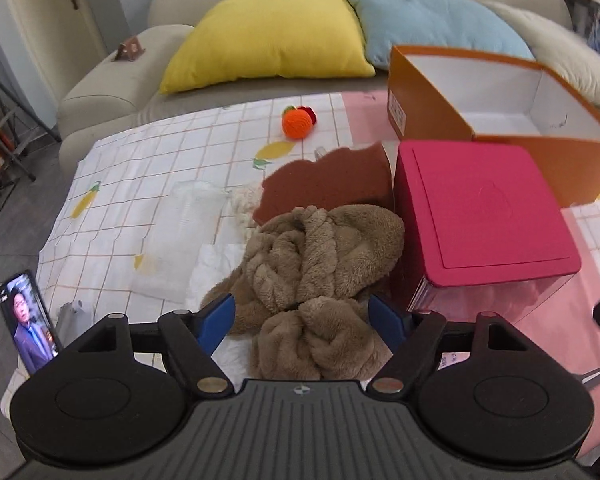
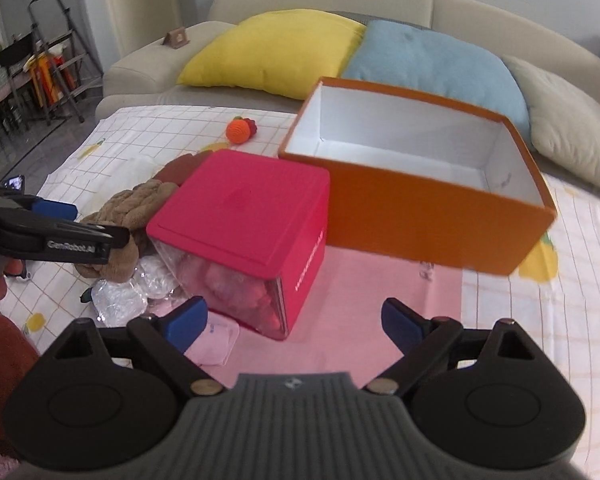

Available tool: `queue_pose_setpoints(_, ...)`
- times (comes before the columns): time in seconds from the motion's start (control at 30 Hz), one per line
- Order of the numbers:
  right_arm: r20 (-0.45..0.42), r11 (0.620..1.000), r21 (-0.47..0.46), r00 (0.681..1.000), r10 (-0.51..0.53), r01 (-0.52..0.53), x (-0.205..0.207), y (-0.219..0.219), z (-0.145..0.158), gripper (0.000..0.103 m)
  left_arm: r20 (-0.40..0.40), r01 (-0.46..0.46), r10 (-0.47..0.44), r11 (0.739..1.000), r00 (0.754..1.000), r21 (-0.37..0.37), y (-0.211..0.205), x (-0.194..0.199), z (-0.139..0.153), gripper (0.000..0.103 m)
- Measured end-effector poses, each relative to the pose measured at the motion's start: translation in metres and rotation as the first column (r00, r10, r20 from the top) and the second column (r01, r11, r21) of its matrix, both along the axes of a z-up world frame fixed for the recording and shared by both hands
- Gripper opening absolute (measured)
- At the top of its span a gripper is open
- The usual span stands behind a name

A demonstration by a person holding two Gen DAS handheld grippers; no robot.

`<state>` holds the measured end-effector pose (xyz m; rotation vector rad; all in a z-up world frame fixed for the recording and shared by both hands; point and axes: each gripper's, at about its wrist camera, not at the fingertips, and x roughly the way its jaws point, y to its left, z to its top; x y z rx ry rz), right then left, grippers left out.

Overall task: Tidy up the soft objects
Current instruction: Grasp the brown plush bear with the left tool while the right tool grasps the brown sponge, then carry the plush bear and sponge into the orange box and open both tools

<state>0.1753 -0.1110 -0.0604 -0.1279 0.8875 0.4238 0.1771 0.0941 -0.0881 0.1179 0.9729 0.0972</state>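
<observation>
A brown fluffy cloth (image 1: 312, 272) lies bunched on the table between the fingers of my left gripper (image 1: 302, 316), which is open around its near part. The cloth also shows in the right wrist view (image 2: 128, 216), with the left gripper (image 2: 56, 220) over it. An open, empty orange box (image 1: 500, 120) (image 2: 420, 184) stands behind a clear box with a pink lid (image 1: 480, 216) (image 2: 244, 224). My right gripper (image 2: 294, 320) is open and empty above the pink mat (image 2: 360, 300), in front of the pink-lidded box. An orange crocheted toy (image 1: 298, 120) (image 2: 240, 128) sits at the far side.
A brown sponge-like mat (image 1: 328, 180), a cream fluffy item (image 1: 244, 204) and clear plastic bags (image 1: 180, 236) (image 2: 120, 296) lie near the cloth. A phone (image 1: 28, 320) stands at the left edge. A sofa with yellow (image 1: 268, 36) and blue (image 1: 432, 20) cushions is behind.
</observation>
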Motion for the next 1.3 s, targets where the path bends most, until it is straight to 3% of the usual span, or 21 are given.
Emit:
queue_pose_setpoints(0.17, 0.059, 0.989, -0.038, 0.988, 0.144, -0.142, 0.026, 0.015, 0.014, 0.092, -0.048, -0.028, 0.027, 0.999, 0.998, -0.021, 0.003, 0.014, -0.011, 0.081)
queue_pose_setpoints(0.23, 0.088, 0.976, -0.055, 0.972, 0.217, -0.213, 0.035, 0.024, 0.02, 0.092, -0.065, -0.041, 0.039, 0.999, 0.997, -0.032, 0.005, 0.018, -0.014, 0.068)
queue_pose_setpoints(0.33, 0.116, 0.937, -0.113, 0.932, 0.342, -0.33, 0.052, 0.043, 0.029, 0.099, -0.059, -0.048, 0.044, 0.997, 0.997, -0.062, 0.012, 0.019, -0.014, 0.056)
queue_pose_setpoints(0.43, 0.119, 0.882, -0.208, 0.884, 0.452, -0.423, 0.07, 0.065, 0.03, 0.099, -0.034, -0.062, 0.059, 0.99, 0.998, -0.128, 0.024, 0.016, -0.002, 0.045)
queue_pose_setpoints(0.5, 0.111, 0.839, -0.248, 0.846, 0.522, -0.485, 0.083, 0.08, 0.029, 0.099, -0.011, -0.091, 0.09, 0.98, 0.996, -0.179, 0.034, 0.012, 0.009, 0.045)
queue_pose_setpoints(0.67, -0.035, 0.731, -0.239, 0.758, 0.652, -0.64, 0.128, 0.128, 0.014, 0.099, 0.047, -0.182, 0.205, 0.936, 0.978, -0.302, 0.058, 0.011, 0.03, 0.044)
queue_pose_setpoints(0.87, -0.22, 0.663, -0.222, 0.7, 0.68, -0.715, 0.167, 0.175, -0.013, 0.099, 0.054, -0.225, 0.26, 0.909, 0.964, -0.35, 0.072, 0.018, 0.031, 0.044)
queue_pose_setpoints(1.0, -0.31, 0.66, -0.217, 0.691, 0.653, -0.72, 0.182, 0.19, -0.034, 0.099, 0.062, -0.226, 0.267, 0.901, 0.962, -0.369, 0.076, 0.016, 0.031, 0.044)
queue_pose_setpoints(1.07, -0.337, 0.675, -0.199, 0.696, 0.634, -0.711, 0.187, 0.193, -0.041, 0.093, 0.069, -0.224, 0.272, 0.892, 0.96, -0.393, 0.078, 0.015, 0.032, 0.044)
queue_pose_setpoints(1.13, -0.367, 0.696, -0.165, 0.698, 0.614, -0.699, 0.191, 0.193, -0.044, 0.078, 0.077, -0.223, 0.277, 0.884, 0.958, -0.41, 0.078, 0.014, 0.034, 0.044)
queue_pose_setpoints(1.3, -0.348, 0.714, -0.146, 0.711, 0.611, -0.685, 0.186, 0.191, -0.037, 0.068, 0.095, -0.218, 0.287, 0.871, 0.953, -0.439, 0.075, 0.011, 0.043, 0.044)
